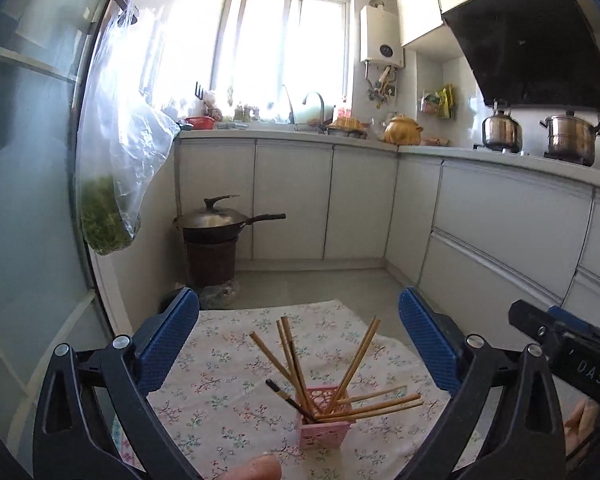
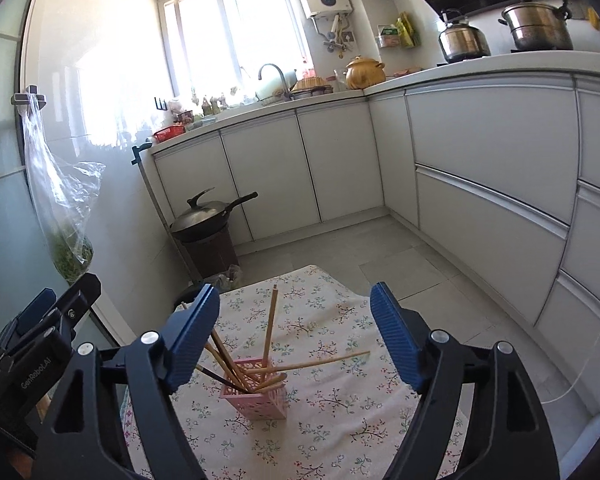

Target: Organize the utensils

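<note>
Centrally, pink latticed plastic holder (image 1: pixel 325 416) standing on floral cloth (image 1: pixel 228 360), slender wooden chopsticks (image 1: pixel 290 354) fanning out of it, one dark-tipped. Left gripper (image 1: pixel 300 344) and right gripper (image 2: pixel 294 336) hovering, ribbed blue pads (image 1: pixel 428 344) spreading wide, gripping nothing.

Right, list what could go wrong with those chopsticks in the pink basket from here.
1. The small pink plastic lattice basket looks light; several wooden chopsticks lean far out over one rim, so it may tip.
2. The dark chopstick lies low and might slide out.
3. Either open claw, left claw or right claw, could knock the splayed sticks.
</note>
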{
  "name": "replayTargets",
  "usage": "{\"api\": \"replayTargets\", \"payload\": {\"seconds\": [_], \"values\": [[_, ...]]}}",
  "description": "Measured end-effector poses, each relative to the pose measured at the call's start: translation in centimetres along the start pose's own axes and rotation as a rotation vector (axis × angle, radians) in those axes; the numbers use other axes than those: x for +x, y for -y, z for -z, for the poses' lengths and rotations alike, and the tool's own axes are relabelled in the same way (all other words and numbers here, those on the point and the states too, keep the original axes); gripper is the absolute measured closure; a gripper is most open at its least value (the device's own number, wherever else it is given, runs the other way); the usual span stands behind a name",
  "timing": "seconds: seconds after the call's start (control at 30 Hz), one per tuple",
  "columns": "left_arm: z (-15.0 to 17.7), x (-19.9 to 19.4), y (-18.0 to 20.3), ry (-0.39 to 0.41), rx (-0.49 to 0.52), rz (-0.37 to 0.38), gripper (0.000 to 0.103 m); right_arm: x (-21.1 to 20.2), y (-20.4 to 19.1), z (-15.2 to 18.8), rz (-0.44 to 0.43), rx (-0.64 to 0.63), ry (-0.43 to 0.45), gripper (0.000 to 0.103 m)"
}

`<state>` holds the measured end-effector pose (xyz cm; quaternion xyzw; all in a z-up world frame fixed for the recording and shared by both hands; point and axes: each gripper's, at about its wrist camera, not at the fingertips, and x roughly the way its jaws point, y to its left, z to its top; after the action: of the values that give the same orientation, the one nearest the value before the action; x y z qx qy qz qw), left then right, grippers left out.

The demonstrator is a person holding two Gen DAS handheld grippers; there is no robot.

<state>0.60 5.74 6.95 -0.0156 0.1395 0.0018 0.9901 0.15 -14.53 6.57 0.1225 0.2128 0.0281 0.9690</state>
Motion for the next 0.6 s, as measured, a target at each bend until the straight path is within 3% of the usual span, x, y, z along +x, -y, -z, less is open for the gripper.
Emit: {"api": "replayTargets", "payload": {"seconds": [0.07,0.17,0.27,0.37,0.43,0.5,0.6], "values": [[0.3,0.3,0.4,-0.019,0.027,-0.001,0.007,0.2,1.1,0.2,-0.001,0.035,-0.018,0.021],[0.3,0.0,-0.4,-0.014,-0.012,0.02,0.007,1.7,4.1,0.3,-0.047,0.164,-0.101,0.018],[0.0,0.1,-1.4,-0.034,-0.055,0.062,0.007,6.2,9.1,2.0,-0.159,0.429,-0.307,0.017],[-0.1,0.0,-2.2,-0.05,-0.092,0.095,0.007,13.3,14.3,7.1,-0.265,0.826,-0.578,0.018],[0.0,0.2,-2.5,-0.058,-0.096,0.101,0.007,17.3,16.1,10.8,-0.307,1.024,-0.686,0.023],[0.2,0.4,-2.7,-0.057,-0.094,0.095,0.007,19.9,16.7,12.9,-0.314,1.124,-0.723,0.031],[0.7,1.1,-3.0,-0.082,-0.091,0.092,0.007,23.4,16.3,14.3,-0.281,1.162,-0.745,0.04]]}}
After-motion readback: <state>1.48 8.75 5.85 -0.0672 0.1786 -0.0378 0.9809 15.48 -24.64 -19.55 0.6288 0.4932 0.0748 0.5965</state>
